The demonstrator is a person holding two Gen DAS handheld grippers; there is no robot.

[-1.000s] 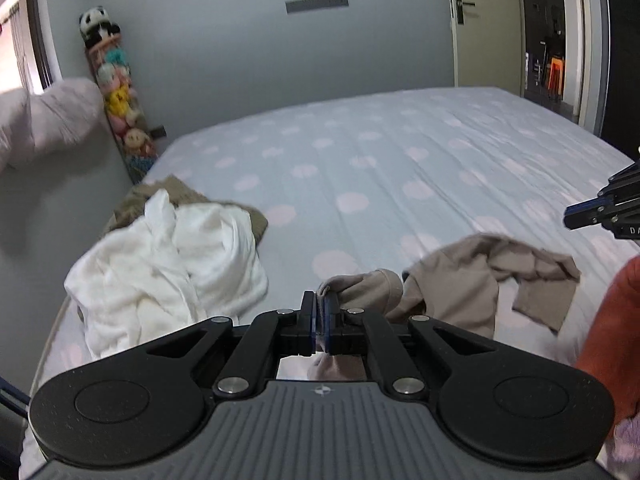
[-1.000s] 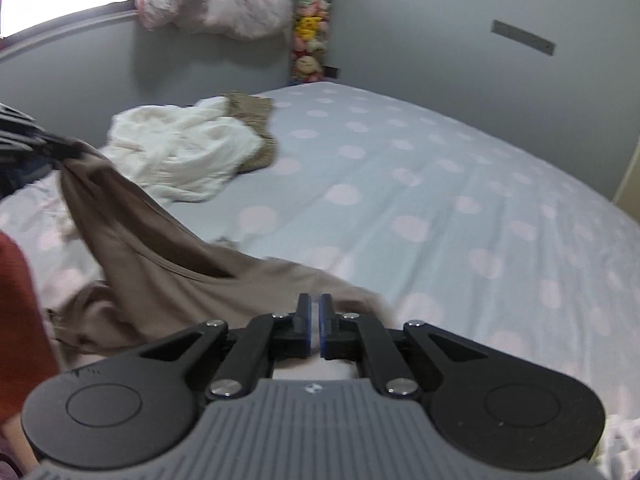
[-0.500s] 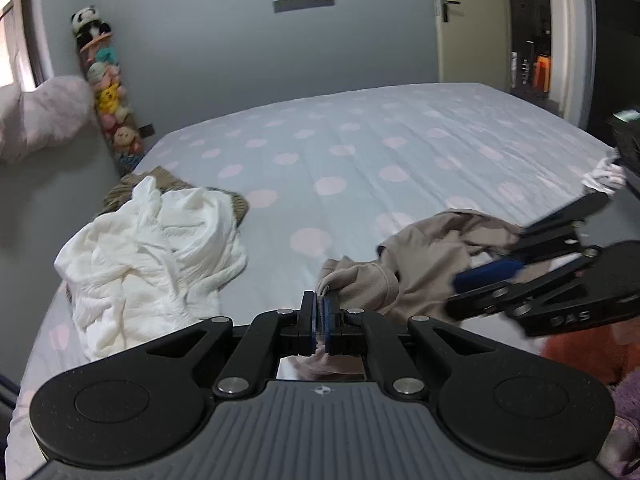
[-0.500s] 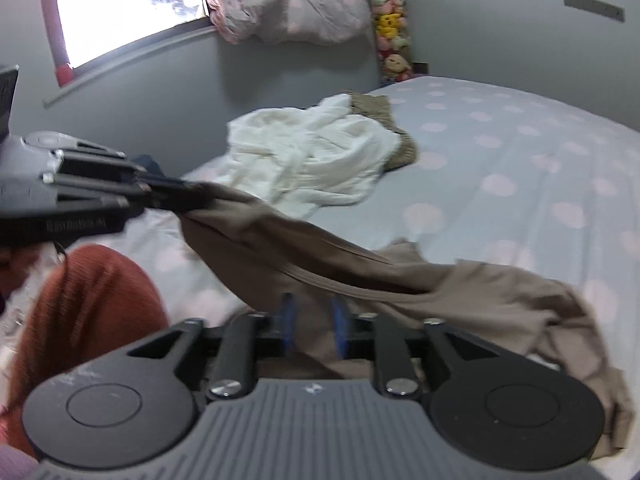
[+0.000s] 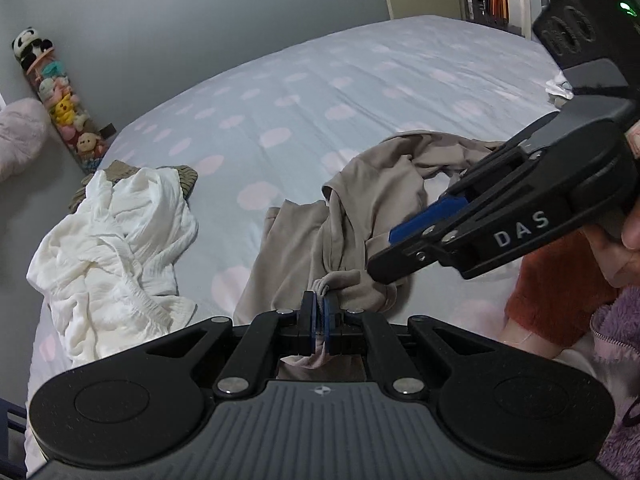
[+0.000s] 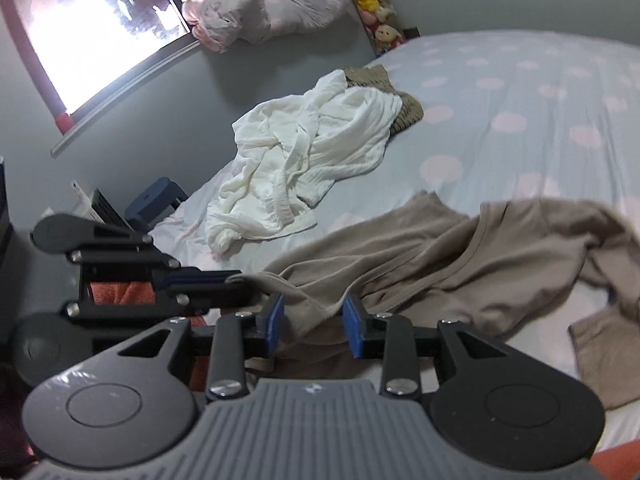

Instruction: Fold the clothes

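Jaws on my left gripper [image 5: 320,312] are pinching the tan shirt [image 5: 376,196] at its near edge, anchoring it on the bed [image 5: 320,92]; my right gripper [image 6: 313,322] has just been opening, jaws part-open with cloth between, pads not pressing.

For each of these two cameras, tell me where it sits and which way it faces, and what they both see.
Left wrist: sits on the left tool, facing forward and down over the dotted bed; its jaws are shut on the beige garment; the right tool and an orange sleeve show at right.
Right wrist: sits on the right tool, facing the window-side wall; its jaws have just been opening, fabric lying between them; the left tool shows at left.
Shared: beige garment, white garment, bed, plush toys.
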